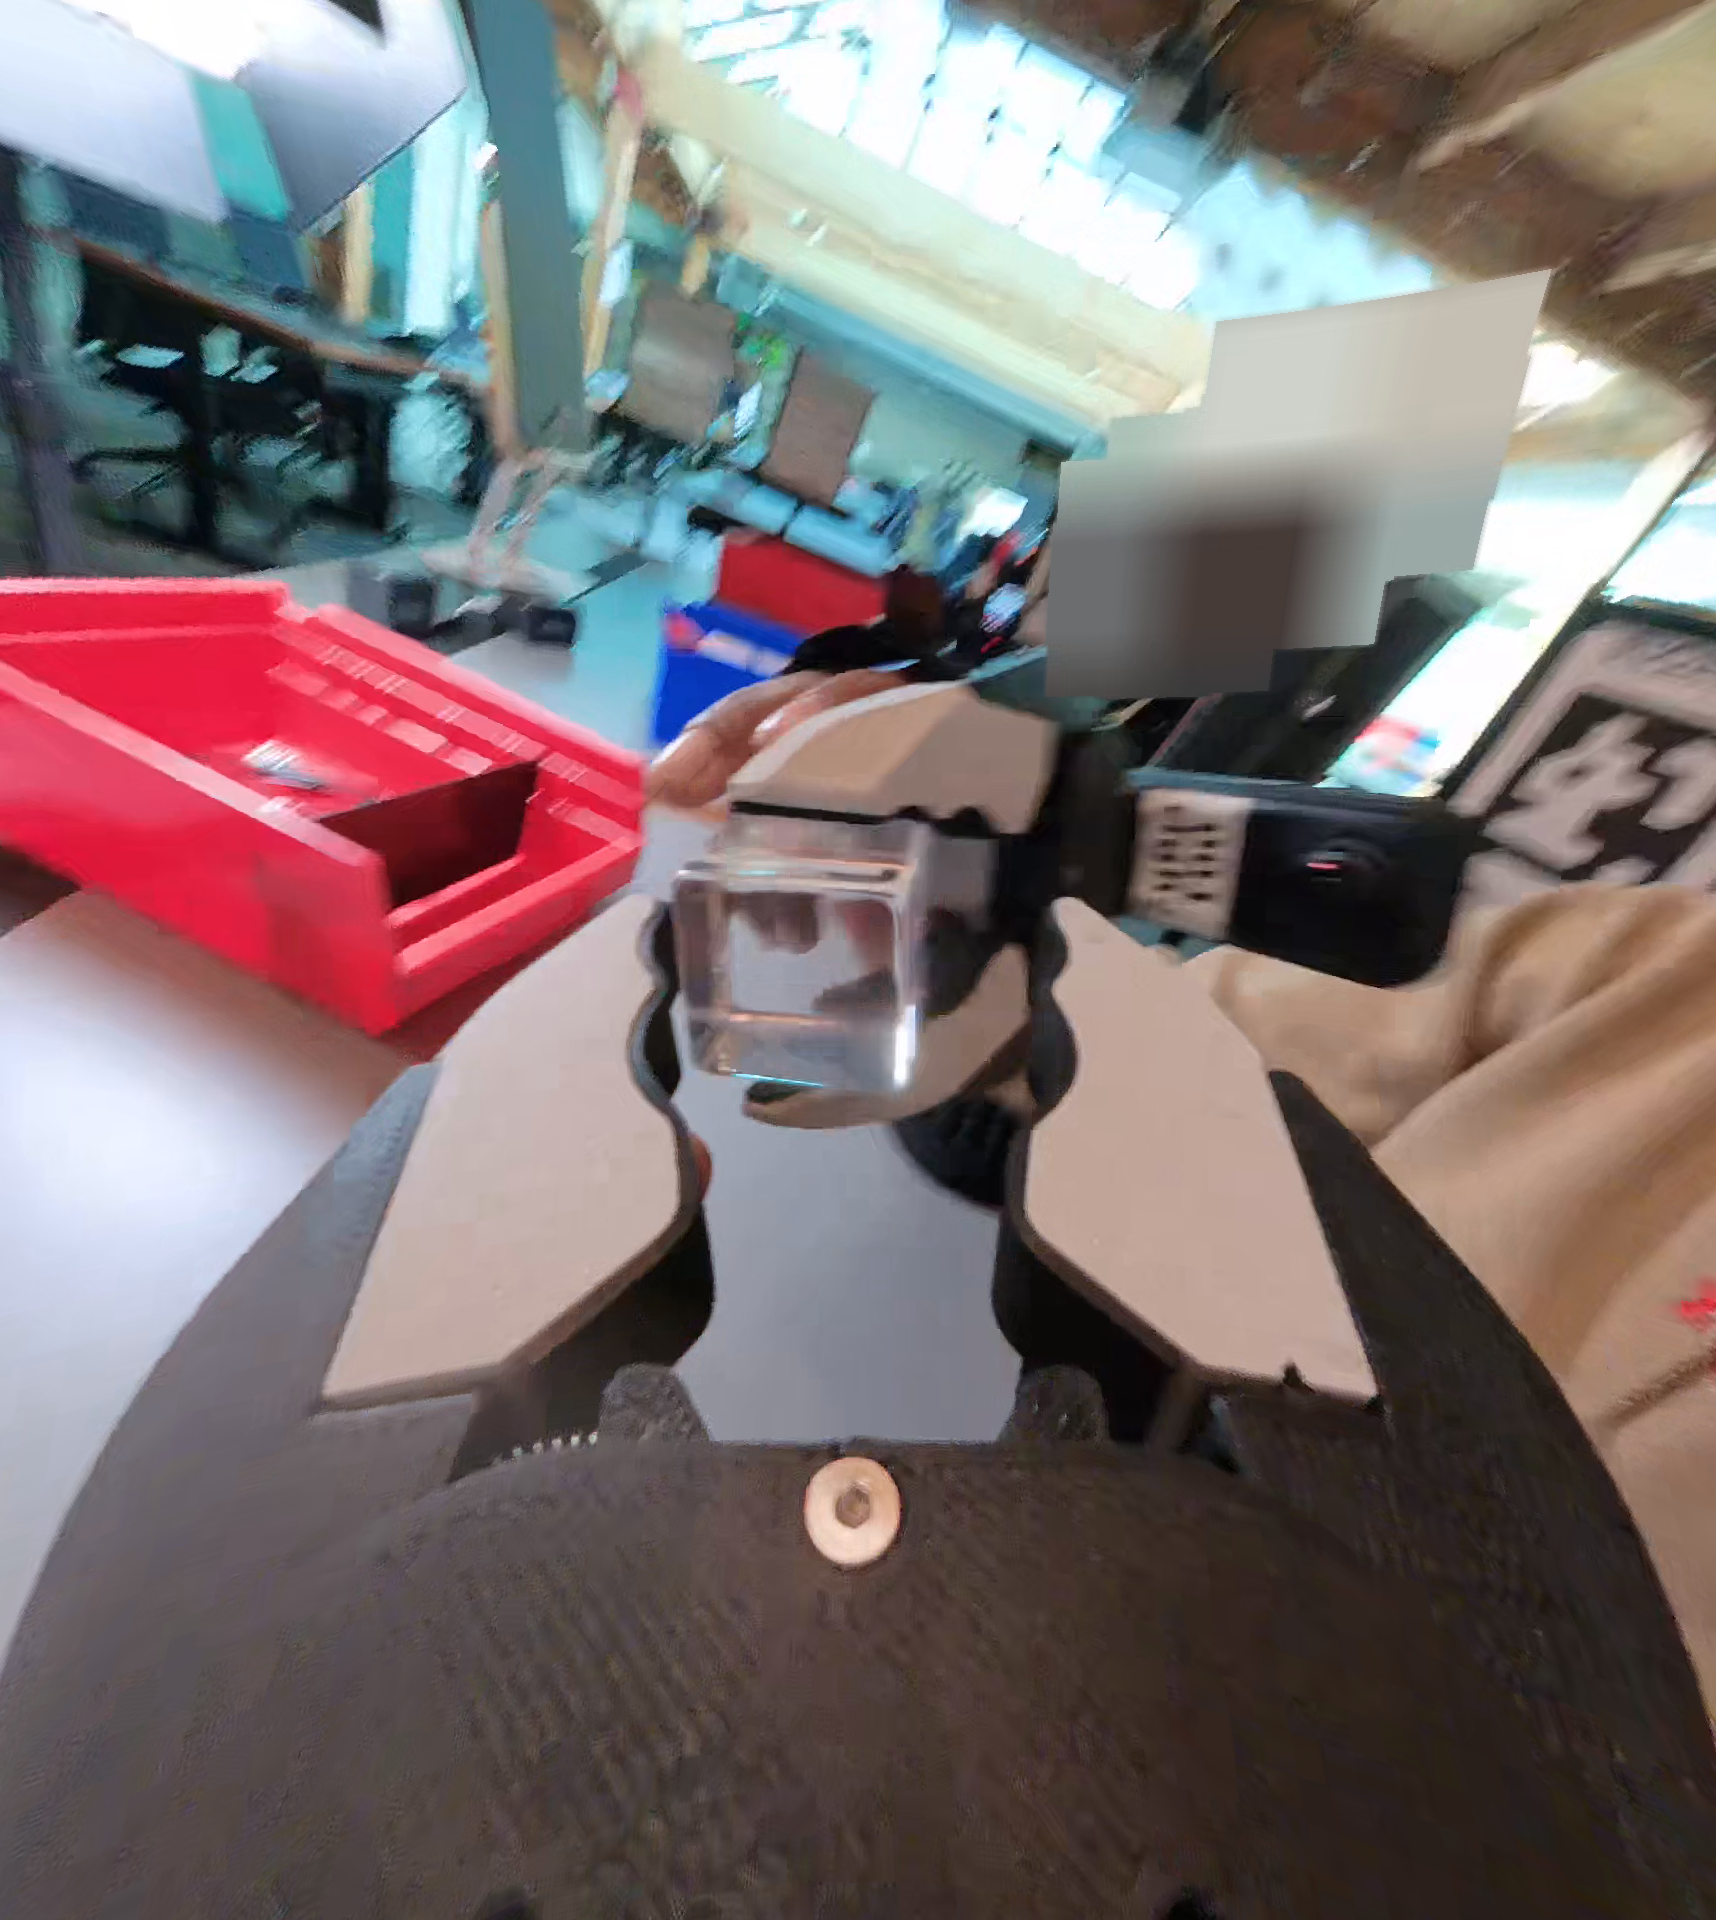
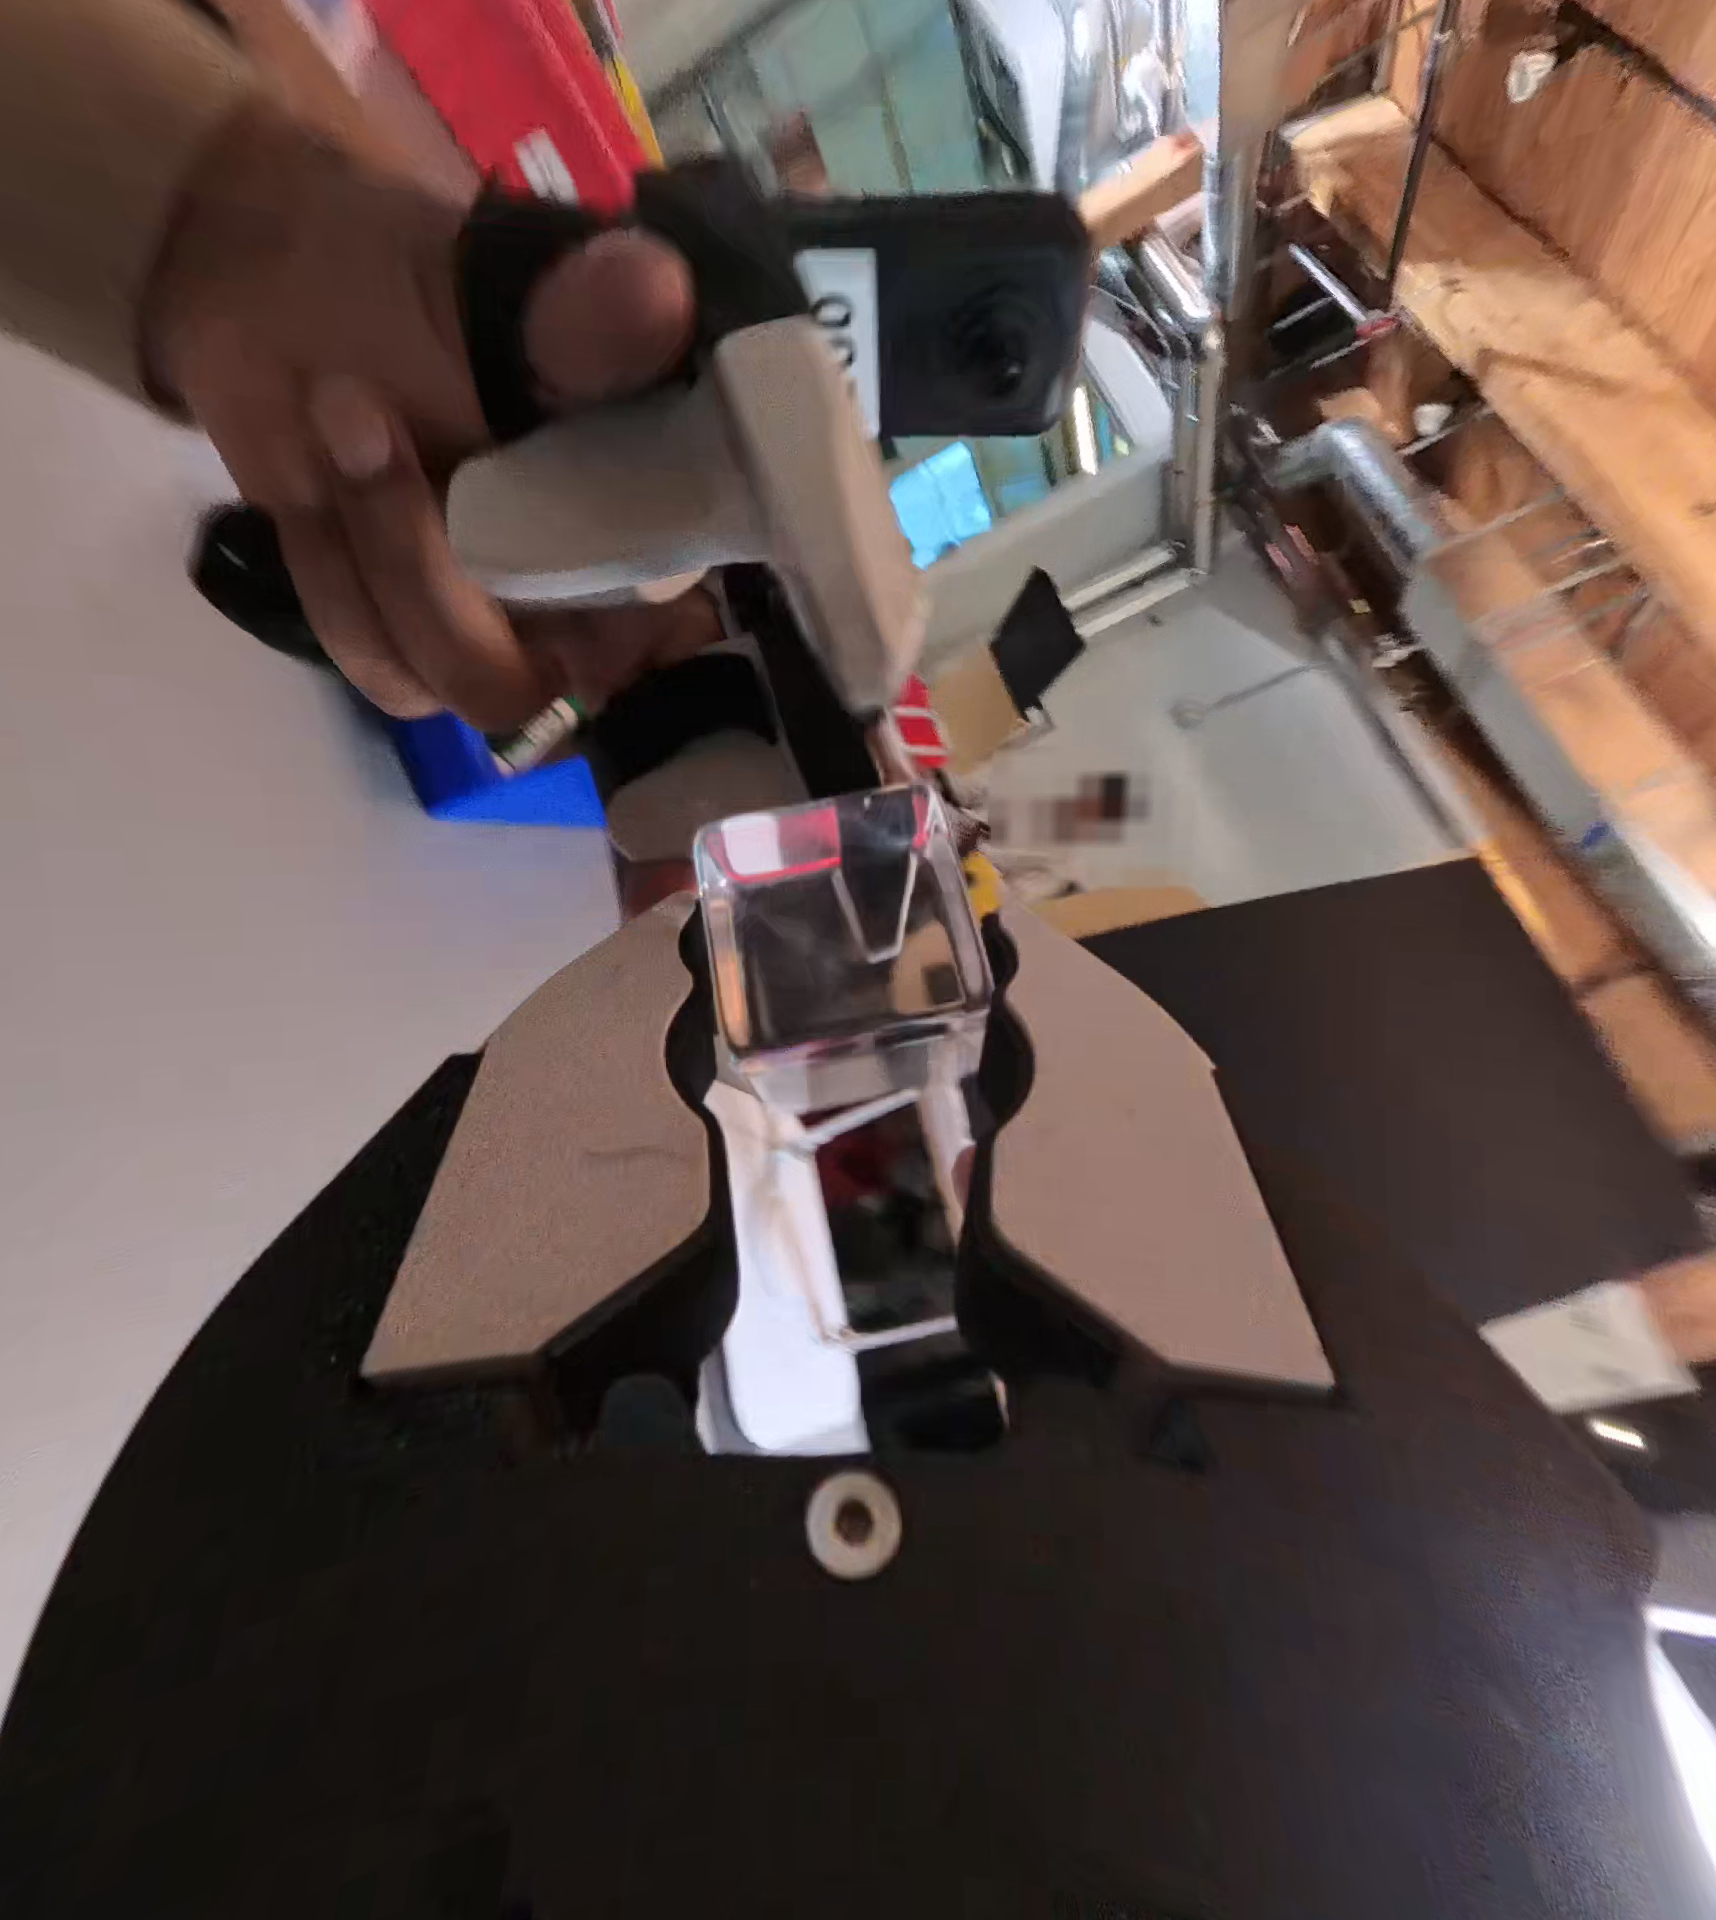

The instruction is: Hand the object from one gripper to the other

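Jaws of the right gripper (image 2: 849,997) pinch the clear cube (image 2: 838,935); left gripper (image 1: 849,977) jaws spread around it.

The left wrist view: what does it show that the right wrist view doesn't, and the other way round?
Only the left wrist view shows the red bin on the table and a beige sleeve. Only the right wrist view shows a bare hand gripping the left gripper, a blue bin and metal ducts. Both show the clear cube clamped in the right gripper, with the left gripper open.
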Tool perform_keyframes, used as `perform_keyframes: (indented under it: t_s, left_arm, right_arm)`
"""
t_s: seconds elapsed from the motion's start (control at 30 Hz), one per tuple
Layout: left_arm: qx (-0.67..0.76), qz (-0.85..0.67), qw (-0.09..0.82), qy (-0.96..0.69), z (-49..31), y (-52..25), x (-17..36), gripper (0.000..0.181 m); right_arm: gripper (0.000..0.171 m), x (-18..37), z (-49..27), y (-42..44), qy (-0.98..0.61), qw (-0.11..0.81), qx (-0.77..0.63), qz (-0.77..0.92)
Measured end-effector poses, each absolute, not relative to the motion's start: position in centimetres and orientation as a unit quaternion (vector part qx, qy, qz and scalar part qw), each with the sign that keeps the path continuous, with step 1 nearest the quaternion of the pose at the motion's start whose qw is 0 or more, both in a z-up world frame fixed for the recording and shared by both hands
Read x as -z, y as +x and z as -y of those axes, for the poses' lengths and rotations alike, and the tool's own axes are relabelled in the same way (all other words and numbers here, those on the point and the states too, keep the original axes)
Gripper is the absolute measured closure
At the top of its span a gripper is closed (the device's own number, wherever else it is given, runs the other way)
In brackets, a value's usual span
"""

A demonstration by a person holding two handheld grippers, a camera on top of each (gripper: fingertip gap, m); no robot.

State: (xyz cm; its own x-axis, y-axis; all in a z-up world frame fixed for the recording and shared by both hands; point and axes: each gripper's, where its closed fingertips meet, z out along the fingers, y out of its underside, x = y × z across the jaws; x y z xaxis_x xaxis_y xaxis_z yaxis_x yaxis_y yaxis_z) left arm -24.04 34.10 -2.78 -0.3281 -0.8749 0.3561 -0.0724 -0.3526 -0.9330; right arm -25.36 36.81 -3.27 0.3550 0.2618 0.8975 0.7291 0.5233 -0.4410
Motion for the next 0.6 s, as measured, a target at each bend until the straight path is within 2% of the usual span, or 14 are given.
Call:
perform_keyframes:
  t_s: [0.03,0.13,0.23,0.3,0.4,0.5,0.6]
  left_arm:
    - [0.625,-0.492,0.316,-0.516,-34.5,-23.7,3.7,0.128]
    - [0.590,-0.513,0.347,-0.518,-34.9,-23.7,4.1,0.130]
    - [0.566,-0.521,0.402,-0.497,-35.2,-24.0,3.2,0.133]
    - [0.531,-0.518,0.473,-0.475,-36.0,-24.5,2.1,0.133]
    - [0.419,-0.525,0.596,-0.440,-37.5,-25.4,1.1,0.133]
    - [0.278,-0.545,0.685,-0.395,-37.9,-25.4,1.2,0.133]
    - [0.115,-0.568,0.748,-0.323,-37.9,-24.7,2.2,0.133]
  right_arm:
    - [0.123,3.6,-37.0,-25.7,-0.445,0.681,0.204,0.544]
    - [0.123,3.7,-37.1,-26.4,-0.425,0.681,0.249,0.542]
    - [0.120,3.0,-37.1,-26.3,-0.436,0.694,0.223,0.528]
    - [0.115,2.6,-37.1,-25.8,-0.492,0.704,0.111,0.500]
    - [0.111,1.1,-36.9,-24.2,-0.566,0.695,-0.140,0.421]
    - [0.111,1.1,-37.2,-23.5,-0.615,0.609,-0.383,0.323]
    - [0.106,2.9,-37.7,-24.2,-0.645,0.534,-0.462,0.292]
